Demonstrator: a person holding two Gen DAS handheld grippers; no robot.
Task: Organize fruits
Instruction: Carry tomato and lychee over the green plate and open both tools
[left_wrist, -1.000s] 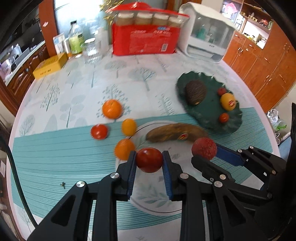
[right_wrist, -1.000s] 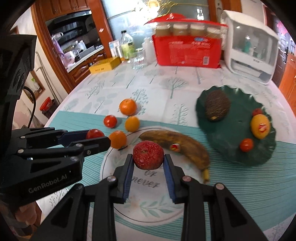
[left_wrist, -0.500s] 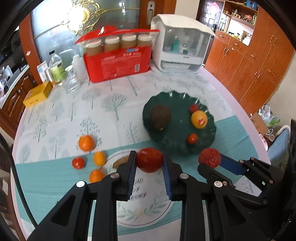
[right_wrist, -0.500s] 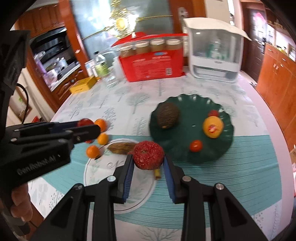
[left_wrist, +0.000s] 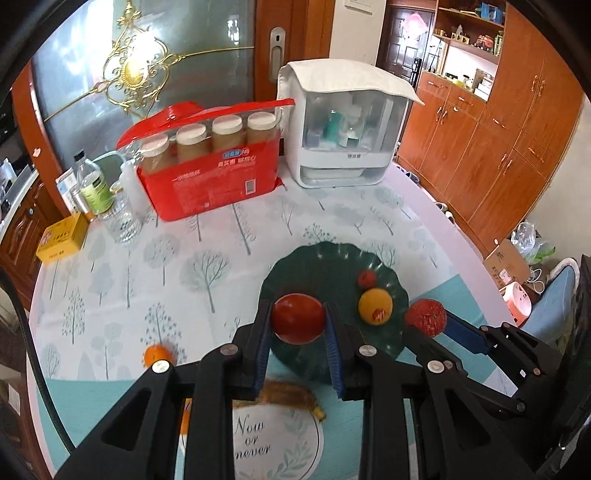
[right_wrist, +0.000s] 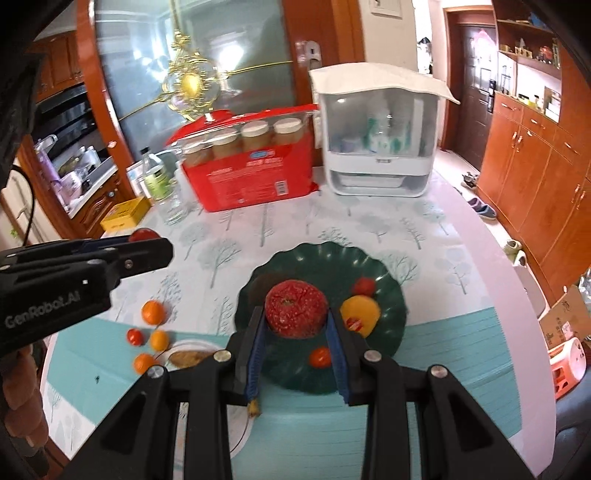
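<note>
Above the dark green wavy-edged plate (left_wrist: 388, 343), the left hand-held gripper (left_wrist: 298, 334) is closed on a smooth round red tomato (left_wrist: 297, 319). The right hand-held gripper (right_wrist: 297, 332) grips a rough red fruit with a speckled skin (right_wrist: 296, 308), also over this plate (right_wrist: 391, 295). On the plate lie a yellow-orange fruit with a sticker (right_wrist: 360, 312) and two small red fruits (right_wrist: 320, 357). A brown overripe banana (left_wrist: 288, 395) rests on a white round plate with printed words (left_wrist: 280, 454). Small orange fruits (right_wrist: 153, 312) lie on the desk (left_wrist: 147, 266), left of the green plate.
</note>
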